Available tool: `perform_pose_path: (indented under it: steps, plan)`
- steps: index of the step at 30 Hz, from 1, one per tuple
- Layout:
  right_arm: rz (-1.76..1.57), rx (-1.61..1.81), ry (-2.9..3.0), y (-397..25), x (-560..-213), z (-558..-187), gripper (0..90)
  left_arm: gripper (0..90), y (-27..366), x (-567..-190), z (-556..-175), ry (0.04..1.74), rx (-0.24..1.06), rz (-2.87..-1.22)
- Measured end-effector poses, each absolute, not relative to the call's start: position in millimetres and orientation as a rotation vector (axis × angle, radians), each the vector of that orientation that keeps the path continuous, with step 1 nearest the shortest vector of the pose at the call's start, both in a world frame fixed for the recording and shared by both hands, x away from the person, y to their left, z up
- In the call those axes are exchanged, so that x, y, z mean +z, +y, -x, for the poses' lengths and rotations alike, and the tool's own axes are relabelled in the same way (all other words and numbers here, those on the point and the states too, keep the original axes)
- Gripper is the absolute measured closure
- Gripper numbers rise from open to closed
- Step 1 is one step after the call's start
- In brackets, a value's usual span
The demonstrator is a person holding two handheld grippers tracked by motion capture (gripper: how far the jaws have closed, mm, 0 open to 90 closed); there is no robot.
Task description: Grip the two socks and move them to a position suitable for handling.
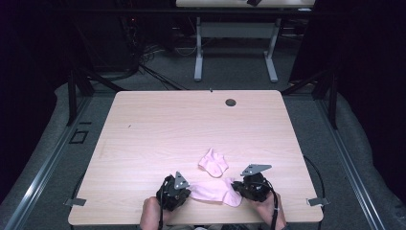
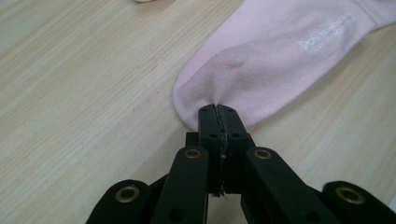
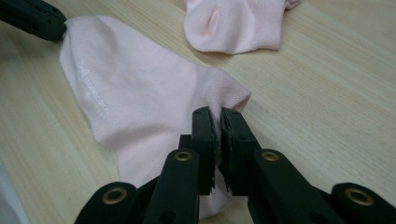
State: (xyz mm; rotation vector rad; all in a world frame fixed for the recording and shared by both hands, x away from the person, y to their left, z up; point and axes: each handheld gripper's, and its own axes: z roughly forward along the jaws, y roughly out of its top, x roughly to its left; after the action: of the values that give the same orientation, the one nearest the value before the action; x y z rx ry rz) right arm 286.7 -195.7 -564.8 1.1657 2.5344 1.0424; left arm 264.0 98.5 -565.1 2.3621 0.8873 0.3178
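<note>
While both tongs pinch one pink sock — its mate lies just beyond.

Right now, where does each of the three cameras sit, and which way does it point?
High view: above the table, looking down; forearms and both grippers show.
Left gripper view: rides the left gripper; jaws pinch the stretched sock.
Right gripper view: rides the right gripper, pinching its other end.
All share that sock.

A lab-like workspace: a bare wooden table under dark curtains, floor cables, another desk behind.
</note>
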Motion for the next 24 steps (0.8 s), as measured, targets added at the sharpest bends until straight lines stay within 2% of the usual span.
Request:
perform_pose_path:
  steps: [3,4,5,6,9,12,16,19,21,24]
  plan:
    - [-1.166,1.039,2.55,-198.2,-564.0,-284.9,83.8,89.5,104.5,-566.0,-260.1,0.89,0.308,-2.362]
    - [-1.16,1.02,2.566,-197.0,-566.3,-285.3,82.0,83.8,106.0,-566.4,-260.3,0.897,0.292,-2.355]
    - [-1.16,1.02,2.566,-197.0,-566.3,-285.3,82.0,72.1,106.0,-566.4,-260.3,0.897,0.292,-2.355]
    - [-1.163,1.004,2.583,-196.9,-570.3,-287.2,72.2,60.8,110.4,-564.5,-261.9,0.93,0.298,-2.324]
    - [-1.182,1.064,2.565,-200.7,-567.5,-291.5,58.9,44.1,117.0,-558.6,-268.6,0.966,0.309,-2.272]
    - [-1.189,1.097,2.529,-203.3,-558.4,-299.2,48.7,36.0,121.1,-553.1,-281.5,0.988,0.305,-2.218]
    - [-1.178,1.095,2.508,-201.5,-547.7,-315.9,40.2,28.8,118.5,-549.0,-304.2,0.982,0.304,-2.183]
    - [-1.188,1.1,2.501,-198.0,-545.7,-326.0,39.0,26.7,114.6,-548.7,-315.5,0.968,0.305,-2.179]
    - [-1.185,1.097,2.511,-190.9,-545.1,-340.6,40.0,27.9,107.8,-551.4,-331.3,0.949,0.283,-2.194]
    - [-1.185,1.073,2.535,-183.9,-548.4,-355.5,44.2,35.4,100.8,-554.9,-344.9,0.932,0.284,-2.22]
